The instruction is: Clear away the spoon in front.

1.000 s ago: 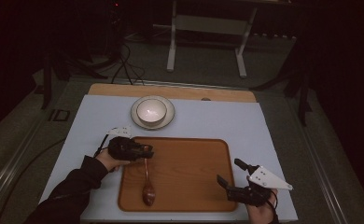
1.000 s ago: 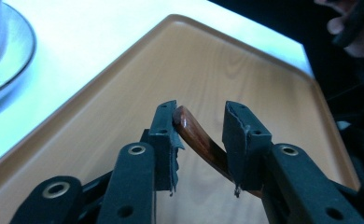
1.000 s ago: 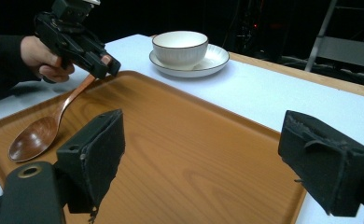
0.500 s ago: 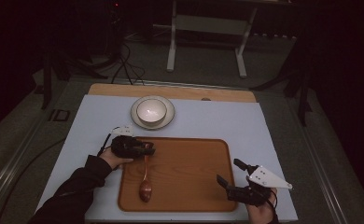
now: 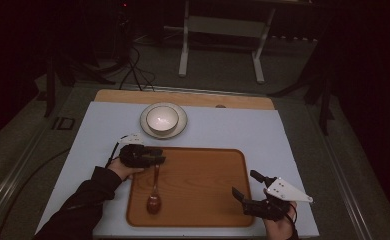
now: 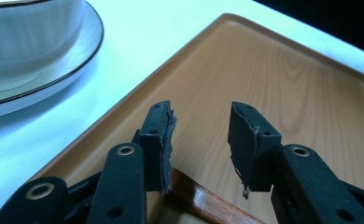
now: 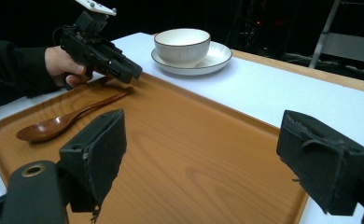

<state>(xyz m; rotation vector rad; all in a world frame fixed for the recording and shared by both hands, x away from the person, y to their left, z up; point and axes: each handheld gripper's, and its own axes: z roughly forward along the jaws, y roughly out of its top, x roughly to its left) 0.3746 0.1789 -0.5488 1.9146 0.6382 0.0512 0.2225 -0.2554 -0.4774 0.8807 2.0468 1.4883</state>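
Wooden tray (image 5: 198,190) with spoon (image 5: 154,192); left claw (image 6: 201,135) apparently released over its handle, right claw (image 7: 203,163) wide apart.

— The spoon (image 5: 154,192)?
— Dark brown wood, lying flat on the tray (image 5: 208,200), near its left edge.
— Which way round?
— Bowl toward the person, handle pointing away toward the far rim.
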